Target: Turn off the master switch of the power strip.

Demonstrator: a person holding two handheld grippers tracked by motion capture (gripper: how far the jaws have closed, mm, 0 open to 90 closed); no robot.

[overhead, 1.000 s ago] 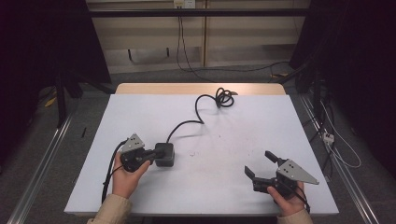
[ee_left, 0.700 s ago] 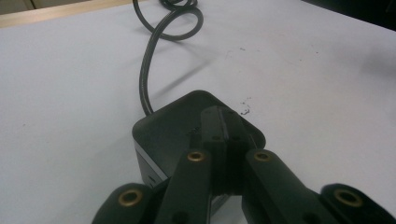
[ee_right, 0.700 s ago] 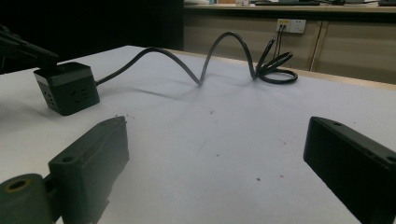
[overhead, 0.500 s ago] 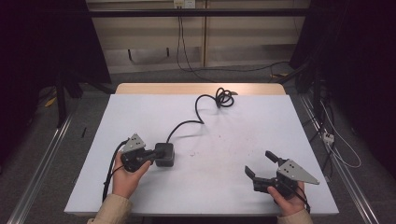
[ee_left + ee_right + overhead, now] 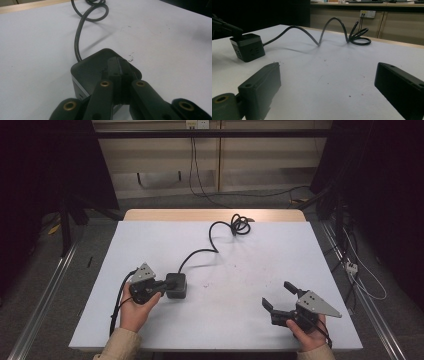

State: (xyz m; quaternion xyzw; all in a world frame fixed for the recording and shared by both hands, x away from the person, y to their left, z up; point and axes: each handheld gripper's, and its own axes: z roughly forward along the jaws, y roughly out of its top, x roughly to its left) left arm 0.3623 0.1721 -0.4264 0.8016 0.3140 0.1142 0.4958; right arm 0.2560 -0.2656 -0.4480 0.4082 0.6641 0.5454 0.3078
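- Left gripper [image 5: 162, 285]: jaws seen closed, tips pressed on top of black cube-shaped power socket [image 5: 177, 287] w/ black cable [image 5: 210, 240].
- Right gripper [image 5: 281, 297]: jaws spread wide, nothing held, above white table [image 5: 240, 320].

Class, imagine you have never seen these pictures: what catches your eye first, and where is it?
First, the black cube socket at the table's near left, its cable snaking to a coil at the far edge. The left gripper rests shut jaws on its top, and the right gripper waits wide open at the near right.
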